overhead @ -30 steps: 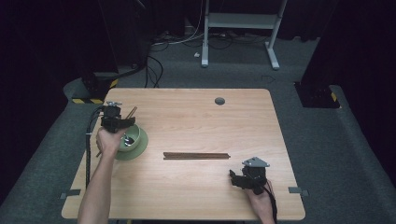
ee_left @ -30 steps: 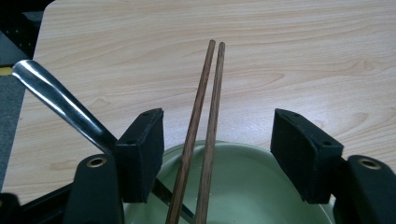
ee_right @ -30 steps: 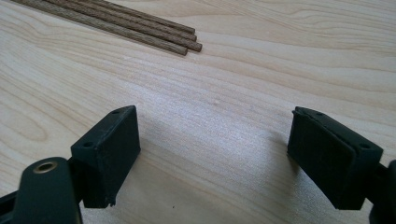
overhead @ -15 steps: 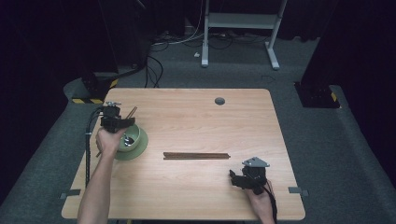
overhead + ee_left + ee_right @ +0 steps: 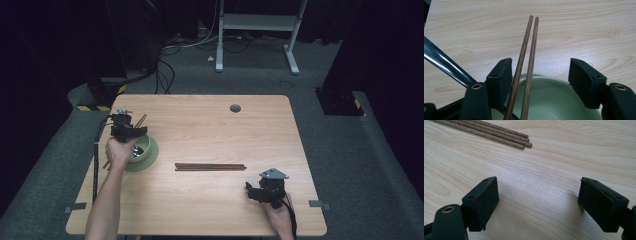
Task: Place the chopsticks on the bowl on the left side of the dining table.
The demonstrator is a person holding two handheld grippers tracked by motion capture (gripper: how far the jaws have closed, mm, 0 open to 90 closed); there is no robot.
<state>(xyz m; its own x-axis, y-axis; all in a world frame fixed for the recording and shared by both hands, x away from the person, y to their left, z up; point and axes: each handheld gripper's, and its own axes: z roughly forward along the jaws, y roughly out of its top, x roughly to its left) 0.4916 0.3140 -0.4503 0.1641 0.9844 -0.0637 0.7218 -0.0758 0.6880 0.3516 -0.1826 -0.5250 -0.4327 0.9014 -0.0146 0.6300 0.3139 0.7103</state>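
Note:
A pale green bowl [image 5: 146, 152] sits near the table's left edge. My left gripper [image 5: 129, 133] hovers over its far rim. In the left gripper view, two brown chopsticks [image 5: 527, 60] lean out of the bowl [image 5: 559, 100] between the jaws, close beside the left pad [image 5: 500, 80]; the right pad stands far off, so this gripper [image 5: 540, 65] is open. A bundle of several chopsticks [image 5: 210, 167] lies flat mid-table. My right gripper [image 5: 251, 191] rests low at the front right, open over bare wood [image 5: 539, 182], with the bundle's ends [image 5: 509, 138] ahead of it.
The wooden table [image 5: 215, 130] has a small round grommet [image 5: 235, 108] near its far edge. A dark glossy bar [image 5: 444, 63] crosses the left gripper view's left side. Cables and a white stand [image 5: 257, 30] are on the floor beyond the table.

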